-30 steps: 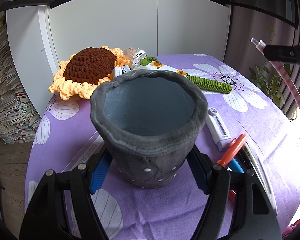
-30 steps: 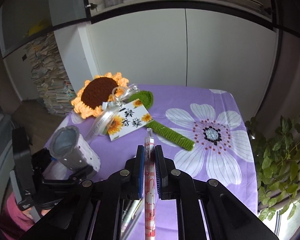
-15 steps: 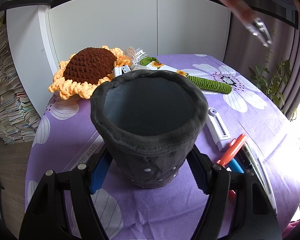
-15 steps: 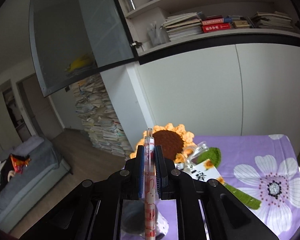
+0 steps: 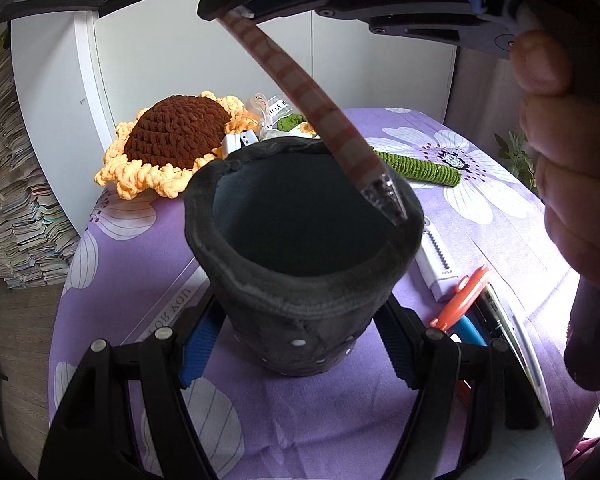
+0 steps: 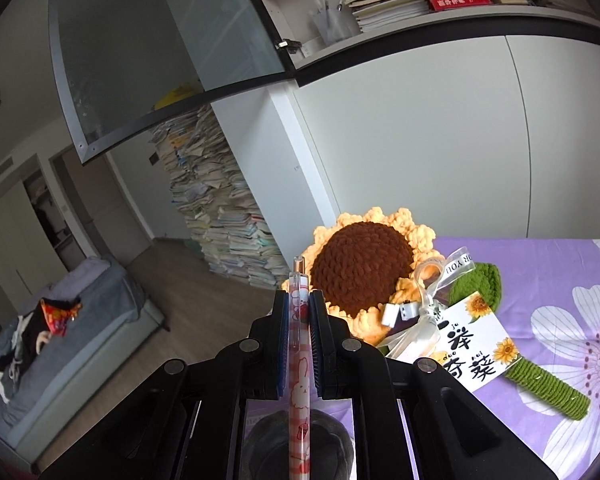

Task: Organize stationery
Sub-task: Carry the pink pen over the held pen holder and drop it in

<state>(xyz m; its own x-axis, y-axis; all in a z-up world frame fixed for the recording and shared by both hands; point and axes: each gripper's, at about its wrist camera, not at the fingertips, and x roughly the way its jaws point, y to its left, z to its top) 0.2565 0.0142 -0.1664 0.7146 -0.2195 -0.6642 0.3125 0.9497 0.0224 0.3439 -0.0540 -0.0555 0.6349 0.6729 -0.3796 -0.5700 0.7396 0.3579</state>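
A dark grey felt pen holder [image 5: 300, 304] stands upright on the purple flowered tablecloth [image 5: 320, 412]. My left gripper [image 5: 298, 340] is shut on its lower sides. My right gripper [image 6: 299, 304] is shut on a pink checked pen [image 6: 299, 360] with a rabbit print. In the left wrist view that right gripper [image 5: 228, 0] hangs above the holder. The pen [image 5: 312, 104] slants down from it, and its clear tip is over the holder's right rim. The holder's rim [image 6: 332, 440] shows under the pen in the right wrist view.
To the holder's right lie a white correction tape [image 5: 436, 264], an orange pen [image 5: 460, 300], a blue pen [image 5: 470, 330] and dark pens. A crochet sunflower [image 5: 176, 136] with a green stem [image 5: 424, 168] and a card [image 6: 472, 344] lies behind. A person's hand [image 5: 572, 160] is at the right.
The right gripper has swung in from the right, over the holder, turning its view leftward. The pen now slants down to the holder's rim. The left gripper and holder have stayed put.
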